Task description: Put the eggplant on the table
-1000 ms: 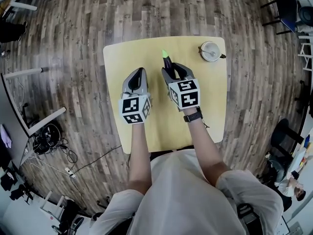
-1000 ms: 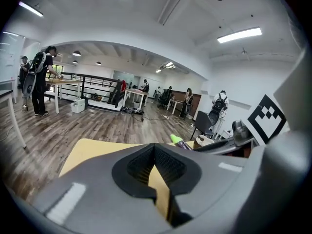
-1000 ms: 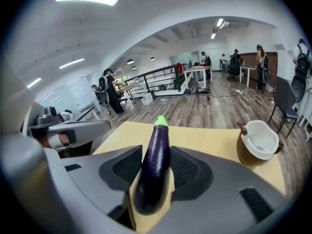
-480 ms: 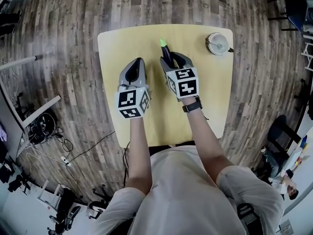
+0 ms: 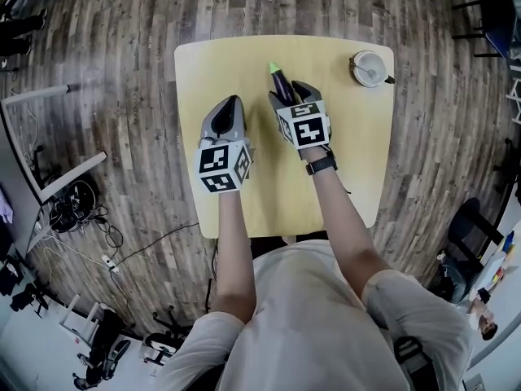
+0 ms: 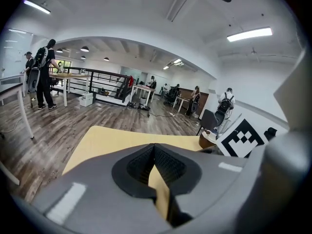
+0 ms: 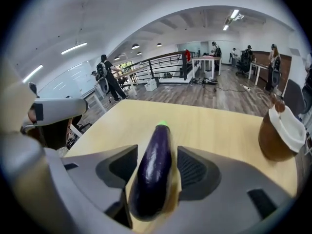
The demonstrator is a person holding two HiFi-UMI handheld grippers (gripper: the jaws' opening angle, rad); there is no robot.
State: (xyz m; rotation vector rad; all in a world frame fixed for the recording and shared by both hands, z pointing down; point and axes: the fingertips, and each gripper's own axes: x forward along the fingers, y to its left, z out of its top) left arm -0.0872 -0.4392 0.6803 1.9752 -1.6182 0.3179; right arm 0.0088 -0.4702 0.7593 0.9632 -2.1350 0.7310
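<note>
Eggplant: the dark purple eggplant (image 5: 281, 84) sits on the far half of the tabletop, about midway between the left and right edges. Its green stem end points toward the far edge, and its blunt end lies back between the right gripper's jaws.
Contact with the tabletop: from the right gripper view it looks to be lying on the wood with a thin shadow under it. I can't say for certain that its whole length is down.
Right gripper: the right gripper (image 5: 290, 94) stands wide, and its jaws have just been opening with the eggplant between them. A strip of yellow tabletop shows between the eggplant and the right-hand pad (image 7: 195, 169). On the other side the eggplant lies close to the pad, but nothing appears to squeeze it.
Left gripper: the left gripper (image 5: 234, 104) is closed with nothing in it. Its jaw tips meet, and only a narrow wedge of tabletop shows behind them. It sits just beside the right gripper on the side toward the left edge and points at the far edge.
Marker cubes: each gripper carries one, and both face up toward the head camera.
Table: the pale yellow table (image 5: 350, 161) has rounded corners and stands on grey wood-plank floor (image 5: 106, 72).
Brown cup: a brown cup (image 5: 370, 68), white on top, stands by the far right corner, well apart from the eggplant.
Person: bare forearms reach in from the near edge, and there is a dark watch (image 5: 321, 164) on the right wrist.
Room: there are other desks, a railing and several people standing far off.
</note>
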